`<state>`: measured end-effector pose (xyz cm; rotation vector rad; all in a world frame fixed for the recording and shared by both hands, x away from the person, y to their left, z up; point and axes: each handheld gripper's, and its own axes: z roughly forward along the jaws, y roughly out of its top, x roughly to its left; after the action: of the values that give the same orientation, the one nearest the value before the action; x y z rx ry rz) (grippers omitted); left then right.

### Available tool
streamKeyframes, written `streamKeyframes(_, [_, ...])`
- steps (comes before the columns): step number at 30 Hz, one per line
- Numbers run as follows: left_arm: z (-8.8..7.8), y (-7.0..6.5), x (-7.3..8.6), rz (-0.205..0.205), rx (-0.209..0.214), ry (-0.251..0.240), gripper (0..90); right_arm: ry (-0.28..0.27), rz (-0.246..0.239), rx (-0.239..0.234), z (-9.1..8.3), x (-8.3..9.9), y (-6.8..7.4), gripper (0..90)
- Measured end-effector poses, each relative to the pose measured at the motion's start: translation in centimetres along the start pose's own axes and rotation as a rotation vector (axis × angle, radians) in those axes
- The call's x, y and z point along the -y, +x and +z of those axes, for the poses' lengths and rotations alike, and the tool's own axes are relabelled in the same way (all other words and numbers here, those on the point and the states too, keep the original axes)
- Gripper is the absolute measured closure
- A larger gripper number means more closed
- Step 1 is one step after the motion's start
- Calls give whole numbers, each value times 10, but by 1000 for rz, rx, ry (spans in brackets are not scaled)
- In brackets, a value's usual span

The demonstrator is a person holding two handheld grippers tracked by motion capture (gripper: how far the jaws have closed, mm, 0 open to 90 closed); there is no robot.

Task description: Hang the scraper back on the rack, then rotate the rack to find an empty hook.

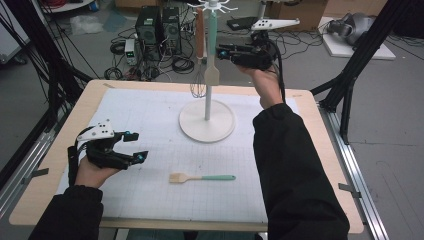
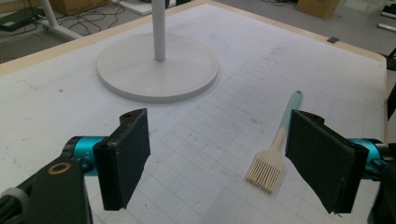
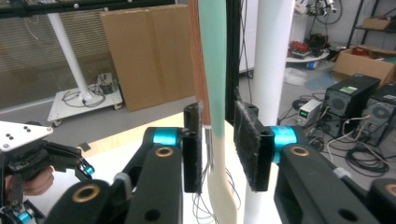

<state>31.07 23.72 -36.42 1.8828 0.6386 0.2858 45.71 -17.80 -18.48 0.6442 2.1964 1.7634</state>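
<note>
Mint-handled pastry brush point(image 1: 200, 177): lies flat on the near middle of the grid mat point(image 1: 150, 125), bristles to the left and handle to the right. It looks light, with a stiff, slim handle and soft bristles. The mid-handle is the place to pinch; the bristle end would splay.
Left tool point(image 1: 136, 146): low at the near left with its pads wide apart and nothing between them. The brush sits just right of it.
Counter point(image 1: 60, 200): wooden rim all round the mat. There is open room between the brush and the stand, and the near edge is well clear of the brush.
Stand point(image 1: 192, 127): round white base at the far middle, with a thin pole up to a ring of hooks point(image 1: 212, 6). The base looks broad enough to stay put, but a sideways knock on the pole may rock it.
Spatula point(image 1: 212, 45): hangs from a hook beside the pole, mint handle up and pale blade down. It is likely light, smooth and free to swing.
Right tool point(image 1: 220, 52): raised at the far right. Its pads straddle the spatula handle with a slight gap, so it is not clamped.
Whisk point(image 1: 199, 80): wooden handle, hanging just left of the spatula. Room there is tight, so the tool should draw back to the right.
</note>
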Motion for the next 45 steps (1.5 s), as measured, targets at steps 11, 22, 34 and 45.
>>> streamKeyframes(11, [0, -2, -1, 9, -1, 5, 223, -6, -64, -24, -24, -9, 9, 889])
streamKeyframes(22, [-1, -1, 0, 2, 3, -2, 223, -27, -71, -49, -36, -30, 12, 890])
streamKeyframes(34, [-2, 0, -1, 0, -7, -1, 226, -51, -73, -17, -33, -57, 17, 890])
streamKeyframes(45, [-3, 1, 0, -5, 0, -3, 230, -49, -63, 18, -15, -67, 16, 890])
